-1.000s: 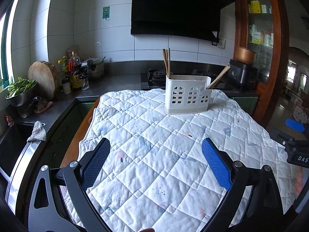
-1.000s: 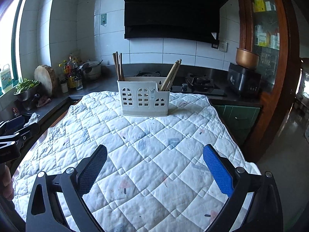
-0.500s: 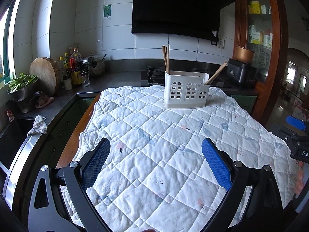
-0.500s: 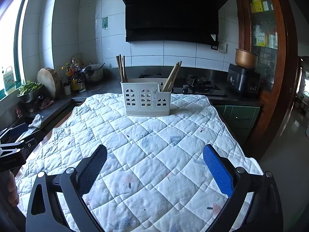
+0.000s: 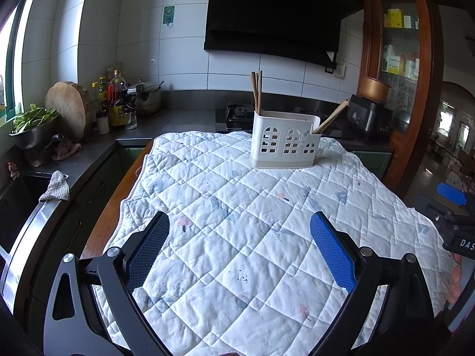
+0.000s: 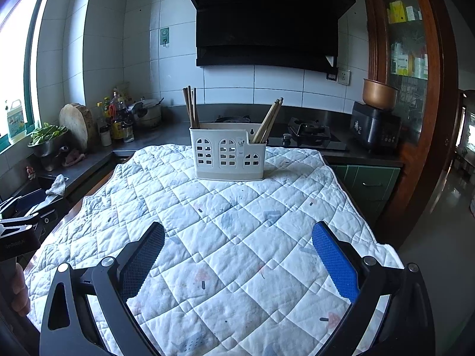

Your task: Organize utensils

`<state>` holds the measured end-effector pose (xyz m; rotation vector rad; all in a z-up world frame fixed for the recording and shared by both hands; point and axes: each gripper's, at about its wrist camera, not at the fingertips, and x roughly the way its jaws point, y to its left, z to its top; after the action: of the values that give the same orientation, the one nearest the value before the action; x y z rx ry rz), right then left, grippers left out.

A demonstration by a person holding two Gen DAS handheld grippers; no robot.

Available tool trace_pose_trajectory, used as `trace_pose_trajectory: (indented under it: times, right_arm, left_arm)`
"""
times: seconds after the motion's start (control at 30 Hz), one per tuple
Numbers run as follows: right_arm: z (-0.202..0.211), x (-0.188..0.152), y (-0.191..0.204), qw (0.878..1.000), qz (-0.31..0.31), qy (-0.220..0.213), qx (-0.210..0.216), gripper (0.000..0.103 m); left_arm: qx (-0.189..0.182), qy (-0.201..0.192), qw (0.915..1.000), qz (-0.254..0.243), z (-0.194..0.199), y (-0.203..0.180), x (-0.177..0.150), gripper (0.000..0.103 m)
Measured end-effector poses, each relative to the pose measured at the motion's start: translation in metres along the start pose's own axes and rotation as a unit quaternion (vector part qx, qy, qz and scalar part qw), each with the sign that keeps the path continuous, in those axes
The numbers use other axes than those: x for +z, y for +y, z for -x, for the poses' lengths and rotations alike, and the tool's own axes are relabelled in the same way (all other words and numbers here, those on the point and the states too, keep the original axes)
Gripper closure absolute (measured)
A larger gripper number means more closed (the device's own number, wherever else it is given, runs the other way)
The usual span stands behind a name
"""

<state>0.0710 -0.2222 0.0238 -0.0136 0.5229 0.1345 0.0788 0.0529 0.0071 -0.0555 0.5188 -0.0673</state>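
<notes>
A white utensil holder (image 5: 283, 141) (image 6: 228, 154) with arched cut-outs stands at the far end of the quilted table. Wooden chopsticks (image 5: 257, 92) (image 6: 191, 106) stand upright in its left compartment. More chopsticks (image 5: 331, 117) (image 6: 268, 120) lean right in its right compartment. My left gripper (image 5: 239, 228) is open, held over the near part of the quilt with nothing between its fingers. My right gripper (image 6: 237, 234) is open too, well short of the holder. Each gripper shows at the edge of the other's view: the right gripper (image 5: 451, 204), the left gripper (image 6: 20, 222).
A white quilted cloth (image 6: 237, 207) covers the table. A dark counter at left holds a round wooden board (image 5: 69, 109), bottles (image 5: 114, 98), a bowl of greens (image 5: 32, 127) and a rag (image 5: 56, 190). A stove (image 6: 308, 132) and a black cooker (image 6: 375, 126) lie behind the holder.
Both grippers have drawn back and up from the holder, which looks smaller and farther in both views. Both stay open and empty.
</notes>
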Motion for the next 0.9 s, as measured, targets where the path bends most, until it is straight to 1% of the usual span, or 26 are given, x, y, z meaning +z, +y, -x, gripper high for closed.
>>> trace_pose_trajectory:
  times: [0.9]
  right_arm:
    - [-0.0020,-0.0003,0.0057,1.000,0.006,0.003,0.002,0.007]
  left_arm:
    - [0.000,0.006,1.0000,0.003,-0.0042,0.0010,-0.0030,0.008]
